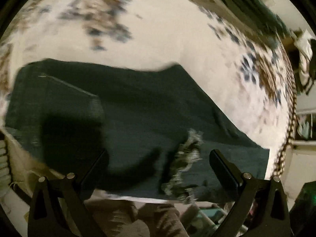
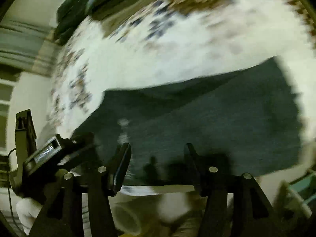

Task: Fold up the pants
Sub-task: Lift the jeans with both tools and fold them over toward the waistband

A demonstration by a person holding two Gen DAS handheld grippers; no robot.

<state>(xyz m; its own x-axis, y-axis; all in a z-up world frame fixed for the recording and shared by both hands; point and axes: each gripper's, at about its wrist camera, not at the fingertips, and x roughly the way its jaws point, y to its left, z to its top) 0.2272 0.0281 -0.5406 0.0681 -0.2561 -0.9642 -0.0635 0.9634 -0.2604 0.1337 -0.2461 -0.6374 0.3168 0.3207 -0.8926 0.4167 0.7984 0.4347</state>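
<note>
- Pants, dark green, lie flat on a pale bedspread printed with brown and blue patches; both views are blurred.
- Left wrist view, at 9 o'clock: one end of the pants is doubled over itself, its folded edge running toward 4 o'clock.
- Centre: the long axis runs from 9 o'clock to 4 o'clock, along the near edge of the bed.
- A frayed, pale hem crosses the cloth at 6 o'clock, between the fingers.
- Left gripper hangs over the pants with its jaws wide apart, holding nothing.
- At 1 o'clock a dark object lies beyond the bedspread; too blurred to name.
- Right wrist view, at 8 o'clock: the left gripper's body stands just beside the cloth's corner.
- Right gripper hovers above the near edge, jaws about half apart and gripping nothing.
- At 3 o'clock the pants end in a straight edge on the bedspread.
</note>
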